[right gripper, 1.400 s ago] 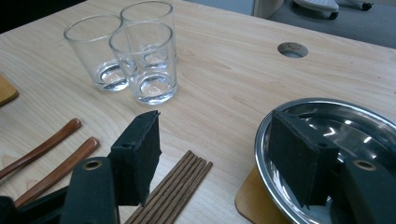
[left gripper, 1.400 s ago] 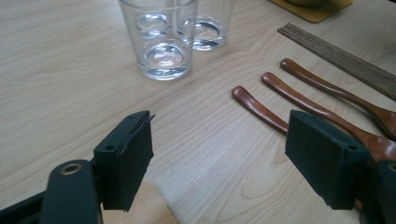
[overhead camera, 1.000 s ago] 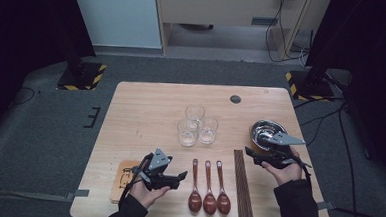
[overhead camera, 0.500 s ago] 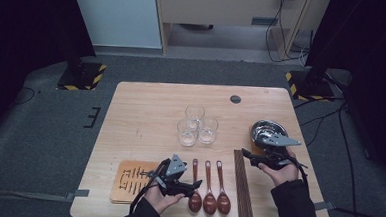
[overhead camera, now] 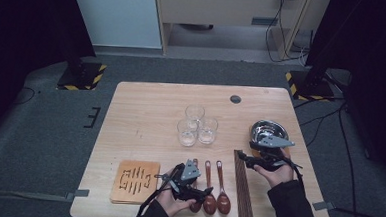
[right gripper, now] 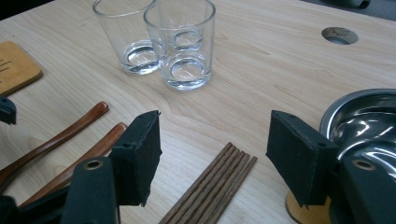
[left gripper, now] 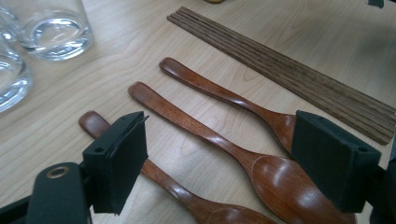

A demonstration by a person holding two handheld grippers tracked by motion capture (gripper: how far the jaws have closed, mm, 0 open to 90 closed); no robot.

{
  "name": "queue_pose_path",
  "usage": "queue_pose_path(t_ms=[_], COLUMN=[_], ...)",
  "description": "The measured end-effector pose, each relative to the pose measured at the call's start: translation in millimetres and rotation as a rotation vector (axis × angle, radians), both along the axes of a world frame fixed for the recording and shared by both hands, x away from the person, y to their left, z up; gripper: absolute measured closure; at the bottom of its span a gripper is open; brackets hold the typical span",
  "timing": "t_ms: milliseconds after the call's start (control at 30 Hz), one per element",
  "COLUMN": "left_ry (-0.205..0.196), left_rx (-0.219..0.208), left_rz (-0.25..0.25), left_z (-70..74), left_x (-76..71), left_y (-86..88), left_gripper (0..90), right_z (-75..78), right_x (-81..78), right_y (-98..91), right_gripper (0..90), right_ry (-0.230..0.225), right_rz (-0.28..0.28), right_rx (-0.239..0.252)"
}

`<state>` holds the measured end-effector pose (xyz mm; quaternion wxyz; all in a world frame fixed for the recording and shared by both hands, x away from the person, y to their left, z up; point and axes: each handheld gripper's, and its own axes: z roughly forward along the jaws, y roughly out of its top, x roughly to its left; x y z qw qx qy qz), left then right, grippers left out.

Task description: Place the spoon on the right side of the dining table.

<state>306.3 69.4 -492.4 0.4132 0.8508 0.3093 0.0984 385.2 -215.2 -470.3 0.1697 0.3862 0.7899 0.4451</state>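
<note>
Three brown wooden spoons (overhead camera: 209,185) lie side by side near the table's front edge, handles pointing away. My left gripper (overhead camera: 202,192) hovers low over their bowls. In the left gripper view it (left gripper: 219,140) is open, its jaws having just been opening. The middle spoon (left gripper: 210,135) lies on the table between the jaws, and the pads touch nothing. A bundle of dark chopsticks (overhead camera: 243,186) lies right of the spoons. My right gripper (overhead camera: 244,160) stands open over their far ends (right gripper: 210,186), beside a steel bowl (overhead camera: 270,130).
Three clear glasses (overhead camera: 197,125) stand grouped at the table's middle. A square slotted wooden trivet (overhead camera: 136,181) lies front left. The steel bowl (right gripper: 369,121) rests on a round wooden coaster (right gripper: 296,211). A cable hole (overhead camera: 235,98) is at the back.
My left hand has moved right from the wooden trivet to the spoons, and its jaws have opened. The right hand has kept still.
</note>
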Motion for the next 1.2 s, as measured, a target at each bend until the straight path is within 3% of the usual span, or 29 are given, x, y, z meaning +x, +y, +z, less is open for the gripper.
queue_pose_path(t_ms=[400, 1200], left_ry=[0.009, 0.047], left_rx=[0.047, 0.098], left_rz=[-0.07, -0.186], left_z=[-10.9, -24.4], left_x=[-2.3, -6.7], left_y=[-21.5, -53.1], left_gripper=[15.9, 13.8], right_z=[-3.2, -10.1], right_x=[-0.5, -0.6], right_y=[7.6, 22.3], right_gripper=[34.8, 35.0], right_ry=[0.011, 0.039], right_rz=[0.014, 0.045], right_rx=[-0.008, -0.02])
